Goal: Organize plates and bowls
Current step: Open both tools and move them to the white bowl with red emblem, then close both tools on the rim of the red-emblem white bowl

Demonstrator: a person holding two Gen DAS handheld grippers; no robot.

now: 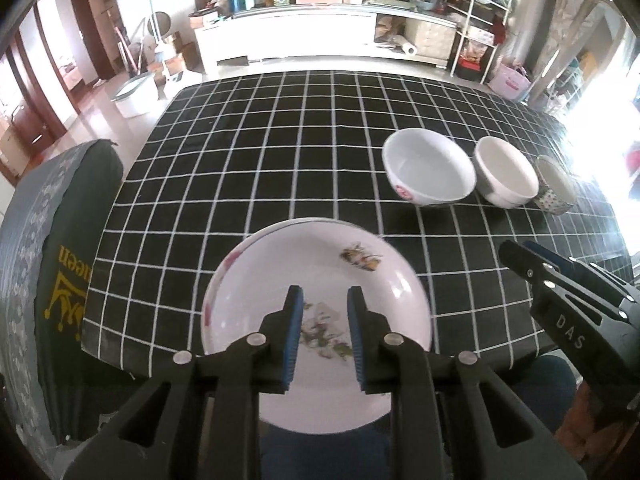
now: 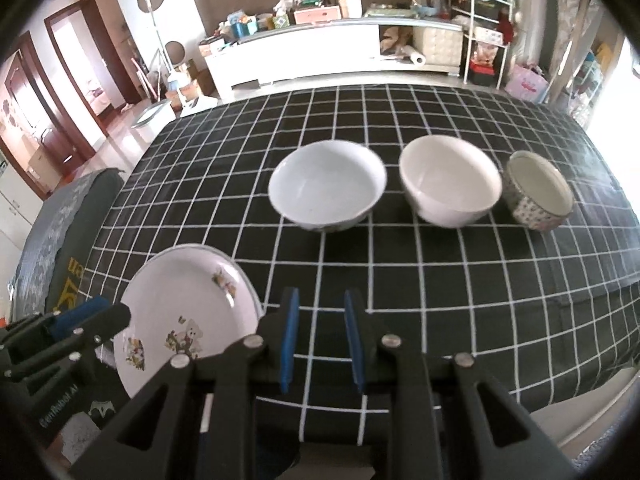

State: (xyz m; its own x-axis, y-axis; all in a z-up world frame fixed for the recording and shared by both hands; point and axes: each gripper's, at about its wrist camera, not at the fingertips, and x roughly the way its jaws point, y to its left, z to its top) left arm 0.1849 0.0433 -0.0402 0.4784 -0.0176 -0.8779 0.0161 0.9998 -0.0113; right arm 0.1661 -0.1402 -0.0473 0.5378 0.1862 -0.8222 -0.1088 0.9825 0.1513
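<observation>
A white plate with flower prints (image 1: 320, 280) lies at the near edge of the checked table, on top of at least one more plate; it also shows in the right wrist view (image 2: 188, 304). My left gripper (image 1: 325, 300) hovers open just above it, holding nothing. Three bowls stand in a row farther back: a white bowl with a red mark (image 1: 428, 168) (image 2: 326, 184), a plain white bowl (image 1: 506, 172) (image 2: 450, 180) and a small patterned bowl (image 1: 554, 186) (image 2: 538, 192). My right gripper (image 2: 322, 312) is open and empty above the table's near edge, right of the plate.
The black tablecloth with white grid (image 1: 260, 152) covers the table. A chair with a dark cover (image 1: 60, 240) stands at the left side. The other gripper (image 1: 560, 292) sits at the right in the left wrist view. A white cabinet (image 2: 320, 52) lines the far wall.
</observation>
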